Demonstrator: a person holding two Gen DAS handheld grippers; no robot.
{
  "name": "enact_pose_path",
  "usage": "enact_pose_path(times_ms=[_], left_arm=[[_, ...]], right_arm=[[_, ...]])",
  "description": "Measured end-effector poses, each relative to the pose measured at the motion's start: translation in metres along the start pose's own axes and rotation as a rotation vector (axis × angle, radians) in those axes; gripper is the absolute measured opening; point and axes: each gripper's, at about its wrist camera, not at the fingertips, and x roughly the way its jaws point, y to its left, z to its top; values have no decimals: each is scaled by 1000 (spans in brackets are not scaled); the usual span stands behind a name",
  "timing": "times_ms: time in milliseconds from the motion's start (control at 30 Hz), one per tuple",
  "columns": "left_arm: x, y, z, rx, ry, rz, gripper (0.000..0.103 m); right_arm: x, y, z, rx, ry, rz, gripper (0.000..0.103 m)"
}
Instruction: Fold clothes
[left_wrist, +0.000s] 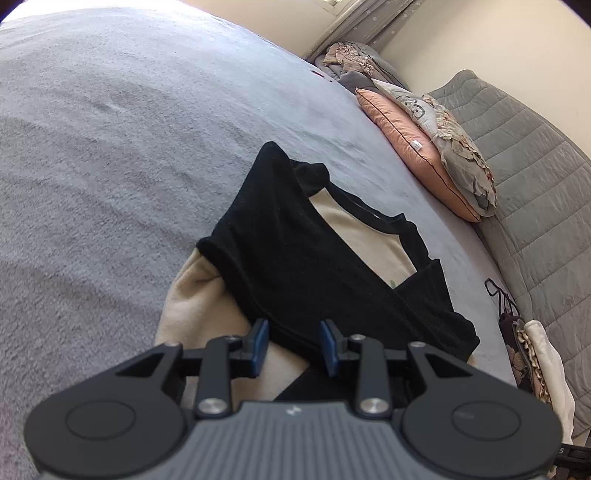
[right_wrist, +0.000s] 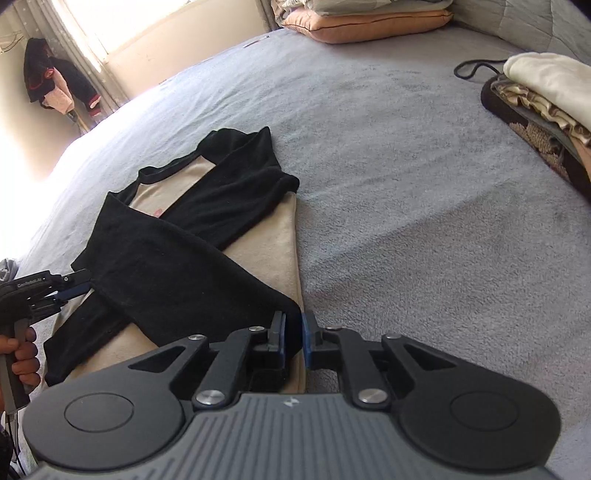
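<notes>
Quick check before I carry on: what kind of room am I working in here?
Most likely a bedroom. The shirt lies on a wide bed covered in grey fleece, pillows are stacked by the quilted headboard, and a curtained window lights the far side.

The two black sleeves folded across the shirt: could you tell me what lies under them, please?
Under the crossed black sleeves lies the shirt's cream body, showing at the chest, side and hem. A pink print peeks out; the rest is covered.

Open bedspread (right_wrist: 406, 203) right of the shirt (right_wrist: 177, 266) gives passage; folded clothes pile (right_wrist: 543, 92) blocks the far right.
</notes>
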Motion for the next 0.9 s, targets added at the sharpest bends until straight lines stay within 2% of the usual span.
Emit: enact_pose_path(times_ms=[133,167,200,267,367,467,533,600,633,700,900], left_arm=[[1,0,1,-2,-1,1,32],[1,0,0,-1,-1,1,32],[1,0,0,0,-1,2,32],[1,-1,0,2,-1,3,32],[0,1,1,-3,-1,2,32],[-2,5,2,-9,-5,7,32],[-2,7,3,-17,-7,5,32],[-2,8,3,-18,-7,3,32],[-3,8,3,-18,-7,2,32],[-4,10,4,-22,-8,3,32],[-7,20,9,-58,-24,11,32]], right_arm=[[-6,-1,-7,17,-56,-40,28],[-12,4,-8,-7,-82,-54,28],[-17,11,-9,-41,-106,-52,28],[-27,26,-13,-110,-129,13,28],[-25,47,-20,-208,-110,72,29],[-7,57,-30,-286,-35,8,29],[1,54,-36,-280,9,14,29],[7,53,-40,-290,31,3,25],[7,55,-40,-302,31,-8,16],[5,58,-40,-336,38,-11,5],[-21,55,-36,-246,13,68,4]])
